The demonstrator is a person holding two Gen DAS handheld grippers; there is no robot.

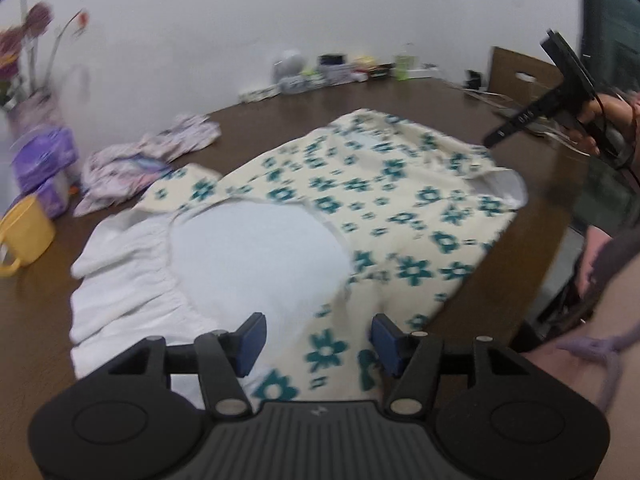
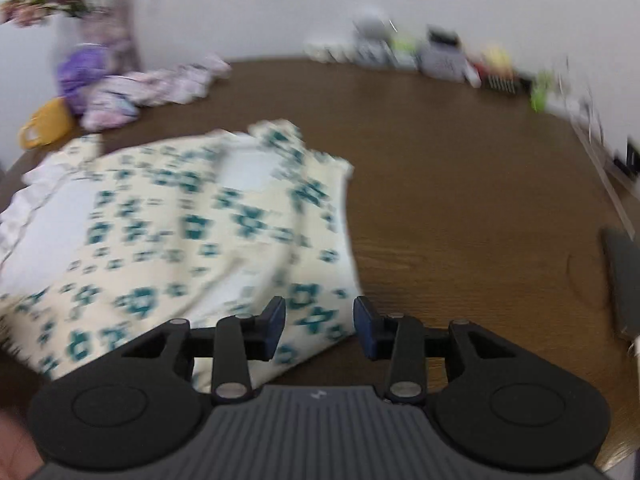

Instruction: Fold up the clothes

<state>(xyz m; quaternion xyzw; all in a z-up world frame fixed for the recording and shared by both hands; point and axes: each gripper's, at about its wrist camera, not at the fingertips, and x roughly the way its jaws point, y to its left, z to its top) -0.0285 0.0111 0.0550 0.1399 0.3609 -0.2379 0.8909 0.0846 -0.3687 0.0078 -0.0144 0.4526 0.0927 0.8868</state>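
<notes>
- A brown wooden table (image 2: pixel 460 184) against a white wall carries everything.
- Left gripper (image 1: pixel 318 338): jaws apart, grasping nothing, floral garment (image 1: pixel 400 208) directly beneath them.
- Right gripper (image 2: pixel 320 328): released too, over the garment's near corner.
- Ahead-left: yellow mug (image 1: pixel 24 236), crumpled clothes (image 1: pixel 148 160); a sweeping fold might snag them.

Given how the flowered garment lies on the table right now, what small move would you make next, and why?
Probably lower the left gripper, whose jaws stand open over the near hem of the flowered garment, and pinch it. The garment lies spread on the table, white lining showing, and neither it nor the right gripper holds cloth.
</notes>
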